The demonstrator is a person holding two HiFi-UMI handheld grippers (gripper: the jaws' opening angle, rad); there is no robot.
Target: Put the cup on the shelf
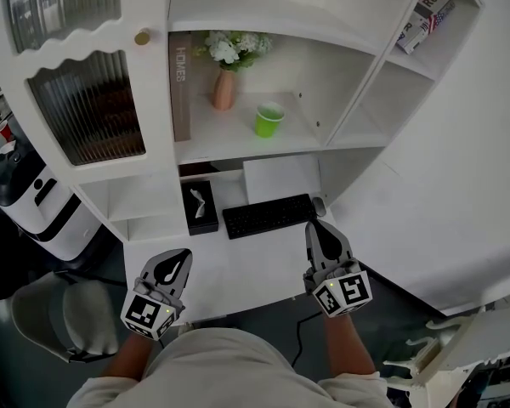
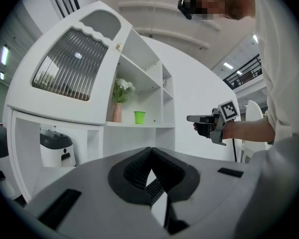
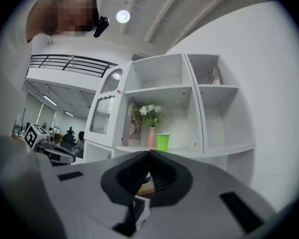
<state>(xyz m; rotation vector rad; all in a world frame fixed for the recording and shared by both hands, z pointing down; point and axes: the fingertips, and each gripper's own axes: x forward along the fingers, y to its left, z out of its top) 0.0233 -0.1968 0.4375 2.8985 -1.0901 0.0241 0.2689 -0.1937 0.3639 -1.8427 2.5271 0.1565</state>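
Observation:
A green cup [image 1: 269,119] stands upright on the white shelf [image 1: 238,143], to the right of a pink vase with white flowers [image 1: 225,87]. The same cup [image 2: 139,117] shows far off in the left gripper view, and again as a green cup [image 3: 162,142] in the right gripper view. My left gripper [image 1: 177,257] hovers over the desk's front left, jaws together and empty. My right gripper [image 1: 318,228] is over the desk's front right, near the keyboard's right end, shut with nothing in it. Both are well short of the cup.
A black keyboard [image 1: 269,215] and a mouse [image 1: 320,206] lie on the white desk [image 1: 238,270]. A black box [image 1: 199,206] sits at the desk's back left. A book [image 1: 180,83] stands left of the vase. Boxes [image 1: 425,17] fill an upper right cubby. A white appliance [image 1: 25,194] stands at left.

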